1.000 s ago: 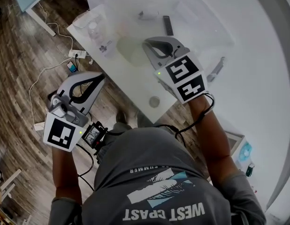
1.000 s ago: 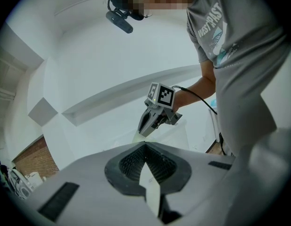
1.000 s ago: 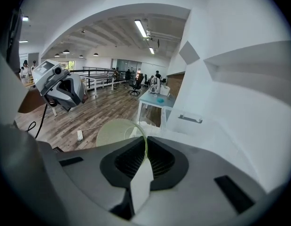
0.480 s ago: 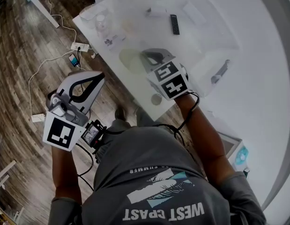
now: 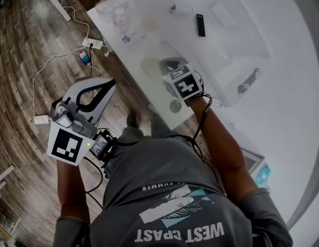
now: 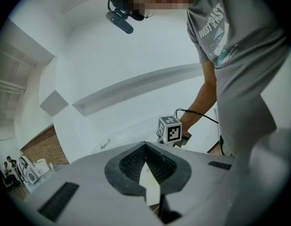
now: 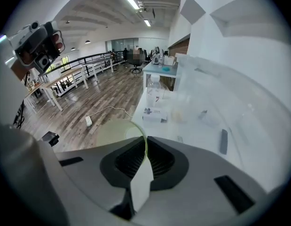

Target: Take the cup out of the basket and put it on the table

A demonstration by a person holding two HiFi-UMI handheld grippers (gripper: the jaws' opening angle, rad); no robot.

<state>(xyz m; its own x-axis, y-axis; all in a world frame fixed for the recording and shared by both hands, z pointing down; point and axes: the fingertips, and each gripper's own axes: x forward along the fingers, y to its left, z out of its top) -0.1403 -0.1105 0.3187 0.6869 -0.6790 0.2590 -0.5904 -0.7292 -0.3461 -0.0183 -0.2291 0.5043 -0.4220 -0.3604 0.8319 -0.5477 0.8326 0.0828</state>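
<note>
Jaws of the right gripper [image 7: 146,138] are clamped on the thin side wall of a pale green translucent plastic cup [image 7: 118,132], with one pad inside the rim and one outside. In the head view, the right gripper [image 5: 165,63] points steeply down over the near left part of the broad white table [image 5: 283,102]. The cup [image 5: 151,68] hangs from its tips just inside the table's edge. No view shows whether the base of the cup touches the tabletop.

The cup is outside the large clear plastic basket [image 5: 236,55], which stands further in on the table, to the right of the gripper. A black remote control [image 5: 200,24] lies beside the basket. A clear plastic bottle [image 5: 119,17] and a small white box with dark print [image 5: 131,37] sit near the far left corner. A small grey round disc [image 5: 175,105] rests at the near edge of the table, just beside the right gripper's marker cube.

The left gripper [image 5: 110,82] is held out level over the wooden plank floor [image 5: 30,66], well apart from the table. Its own view shows the left gripper [image 6: 145,144] with its jaw tips together and nothing between them. A white power strip [image 5: 92,43] with its cable lies on the floor.
</note>
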